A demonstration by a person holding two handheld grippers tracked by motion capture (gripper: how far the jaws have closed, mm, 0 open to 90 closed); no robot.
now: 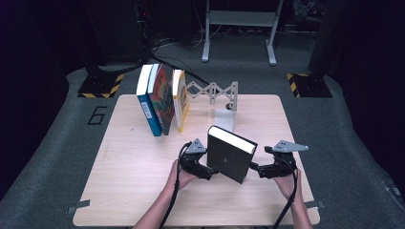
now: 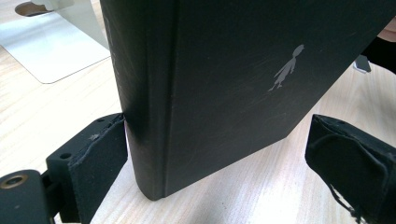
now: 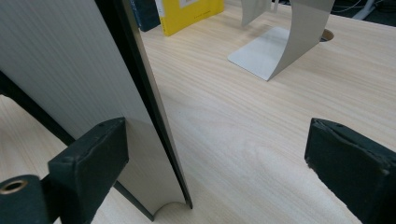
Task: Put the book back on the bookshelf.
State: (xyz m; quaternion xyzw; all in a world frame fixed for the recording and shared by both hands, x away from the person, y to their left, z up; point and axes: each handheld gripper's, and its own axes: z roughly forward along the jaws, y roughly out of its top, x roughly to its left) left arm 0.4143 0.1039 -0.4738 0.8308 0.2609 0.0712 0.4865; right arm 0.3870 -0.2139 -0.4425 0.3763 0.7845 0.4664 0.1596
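Note:
A black hardcover book (image 1: 229, 155) stands upright on the middle of the wooden table (image 1: 138, 191), between my two grippers. My left gripper (image 1: 211, 172) is open around its spine end. In the left gripper view the book's cover (image 2: 224, 70) carries a small grey figure; one pad (image 2: 100, 158) touches the back cover while the other stands apart from the front. On the other side, my right gripper (image 1: 254, 167) is open at the page edge (image 3: 60, 60), with one pad (image 3: 93, 158) in front of the pages and the other far off over bare table.
Three books lean together at the back left: blue (image 1: 147, 102), a colourful one (image 1: 162, 98) and yellow (image 1: 180, 98). Behind the black book stands a metal expanding bookend (image 1: 219, 95), with its flat plate (image 3: 266, 58) on the table. The table edge runs close behind it.

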